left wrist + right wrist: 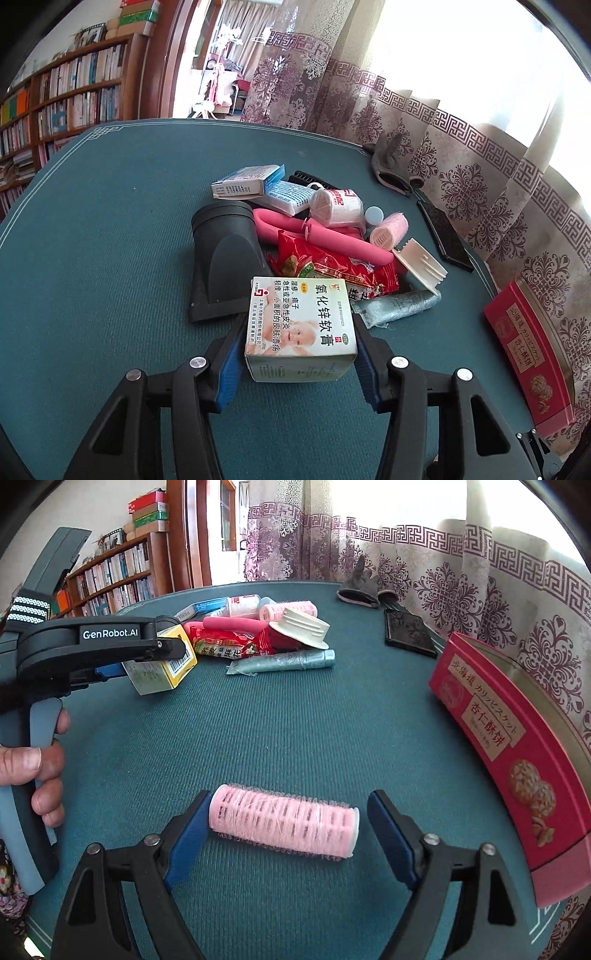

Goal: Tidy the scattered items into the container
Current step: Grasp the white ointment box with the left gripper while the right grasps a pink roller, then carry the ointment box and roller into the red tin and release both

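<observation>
My left gripper (pixel 301 339) is shut on a white ointment box (pixel 301 325) with a baby's picture, held just in front of the pile; the box also shows from the side in the right wrist view (pixel 162 664). My right gripper (pixel 284 827) is open around a pink hair roller (pixel 282 825) that lies on the green table; the left pad touches its end, the right pad stands apart. The red biscuit tin (pixel 517 738) stands open at the right, also in the left wrist view (pixel 524 354). The pile holds a red snack bag (pixel 332 266), a pink tool (pixel 317 232) and a second roller (pixel 388 230).
A black dryer nozzle (pixel 225 254), medicine boxes (pixel 247 181), a white lid (pixel 301 626) and a grey tube (pixel 284 661) lie in the pile. A black wallet (pixel 410 631) and grey gloves (pixel 362 587) lie near the curtain. A bookshelf stands at the far left.
</observation>
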Demonstrator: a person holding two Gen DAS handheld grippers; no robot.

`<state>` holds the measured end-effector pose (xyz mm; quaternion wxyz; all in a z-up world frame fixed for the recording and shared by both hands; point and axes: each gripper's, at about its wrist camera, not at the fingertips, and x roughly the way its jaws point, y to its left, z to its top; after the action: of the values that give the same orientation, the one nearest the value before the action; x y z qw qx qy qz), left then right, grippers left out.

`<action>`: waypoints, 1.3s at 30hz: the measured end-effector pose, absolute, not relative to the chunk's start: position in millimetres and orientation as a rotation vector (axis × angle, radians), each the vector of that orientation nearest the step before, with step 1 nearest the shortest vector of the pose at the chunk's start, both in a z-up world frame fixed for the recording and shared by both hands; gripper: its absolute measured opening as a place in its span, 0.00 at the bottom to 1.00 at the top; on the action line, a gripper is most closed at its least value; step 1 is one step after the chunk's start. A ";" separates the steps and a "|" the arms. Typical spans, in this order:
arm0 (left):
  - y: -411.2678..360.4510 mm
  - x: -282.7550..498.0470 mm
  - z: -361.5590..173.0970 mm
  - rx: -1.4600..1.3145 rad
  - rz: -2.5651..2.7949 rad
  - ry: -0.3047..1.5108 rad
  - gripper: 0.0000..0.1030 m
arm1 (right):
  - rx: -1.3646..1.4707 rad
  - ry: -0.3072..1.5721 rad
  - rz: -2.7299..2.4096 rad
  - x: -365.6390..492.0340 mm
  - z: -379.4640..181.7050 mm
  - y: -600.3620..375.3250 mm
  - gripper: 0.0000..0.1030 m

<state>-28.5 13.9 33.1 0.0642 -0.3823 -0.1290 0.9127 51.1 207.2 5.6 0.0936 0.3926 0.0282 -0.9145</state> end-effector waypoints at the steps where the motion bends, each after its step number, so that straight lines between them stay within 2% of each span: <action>1: 13.8 -29.2 31.9 -1.158 2.755 -0.393 0.53 | 1.152 0.071 -2.718 52.3 6.7 209.5 0.75; 12: 17.1 -27.7 31.6 -1.154 2.748 -0.380 0.53 | 0.997 0.029 -2.781 63.1 32.6 222.1 0.75; 24: 41.7 -23.1 51.3 -1.111 2.703 -0.346 0.53 | 0.688 -0.022 -3.088 83.8 93.6 301.4 0.75; 39: 142.2 -26.1 89.7 -1.011 2.564 -0.167 0.53 | 0.739 -0.194 -3.336 96.9 92.5 409.3 0.75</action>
<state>-26.1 142.2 89.7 0.1891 -0.3595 -0.0593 0.9119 96.9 409.3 92.5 -0.1400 0.2139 -0.0562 -0.9651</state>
